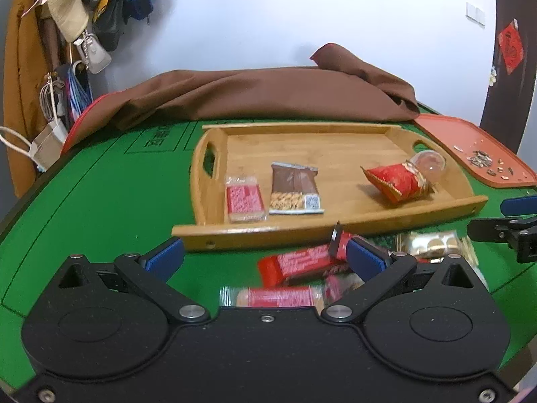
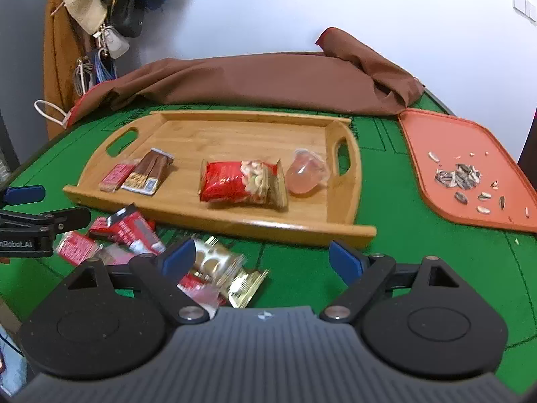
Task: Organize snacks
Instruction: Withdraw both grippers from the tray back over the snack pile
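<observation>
snacks were partly sorted. nearest, the left gripper (image 1: 265, 258) and right gripper (image 2: 261, 262) both stood wide apart, gripping nothing, over loose packets on the green tabletop (image 1: 84, 201): a red bar (image 1: 295, 262), a pink wafer pack (image 1: 275, 297), a gold packet (image 2: 218, 262). farther off, the wooden tray (image 2: 188, 216) already held a pink packet (image 1: 243, 198), brown packet (image 1: 294, 188), red nut bag (image 2: 235, 181) and jelly cup (image 2: 307, 171).
</observation>
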A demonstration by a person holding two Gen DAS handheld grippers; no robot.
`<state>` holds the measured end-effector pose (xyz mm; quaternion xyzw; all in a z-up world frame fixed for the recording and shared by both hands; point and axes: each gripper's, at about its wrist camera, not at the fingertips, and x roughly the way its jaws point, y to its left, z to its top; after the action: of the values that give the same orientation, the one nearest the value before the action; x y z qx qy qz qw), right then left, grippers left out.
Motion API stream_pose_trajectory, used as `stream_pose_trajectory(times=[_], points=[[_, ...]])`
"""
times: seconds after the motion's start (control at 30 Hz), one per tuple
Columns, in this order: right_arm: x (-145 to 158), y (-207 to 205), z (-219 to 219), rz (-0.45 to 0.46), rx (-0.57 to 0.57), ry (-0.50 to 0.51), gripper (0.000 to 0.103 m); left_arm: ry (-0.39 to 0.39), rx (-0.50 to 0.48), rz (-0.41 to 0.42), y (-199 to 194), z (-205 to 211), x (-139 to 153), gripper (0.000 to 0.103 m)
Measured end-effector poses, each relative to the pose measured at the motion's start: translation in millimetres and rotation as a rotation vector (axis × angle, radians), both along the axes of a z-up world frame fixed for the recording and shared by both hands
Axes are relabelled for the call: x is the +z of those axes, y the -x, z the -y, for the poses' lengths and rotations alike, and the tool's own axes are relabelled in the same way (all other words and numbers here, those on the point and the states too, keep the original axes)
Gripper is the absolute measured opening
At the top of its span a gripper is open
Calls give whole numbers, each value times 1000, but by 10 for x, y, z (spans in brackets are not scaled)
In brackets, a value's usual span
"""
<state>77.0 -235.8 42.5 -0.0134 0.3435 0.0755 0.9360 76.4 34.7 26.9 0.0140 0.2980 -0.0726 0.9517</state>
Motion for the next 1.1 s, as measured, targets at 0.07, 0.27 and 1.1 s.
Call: stream_pose_trajectory(times=[0.07,0.27,1.1], points=[[-17,55,-15,1,5,-1,93,2,0,-4,41,-10,-26,103],[-56,217,-77,21,23,19,96,2,5,-10,142,-30,-93,103],[-333,465,-292,0,56,56,98,-32,-8,-42,190,37,-298,103]])
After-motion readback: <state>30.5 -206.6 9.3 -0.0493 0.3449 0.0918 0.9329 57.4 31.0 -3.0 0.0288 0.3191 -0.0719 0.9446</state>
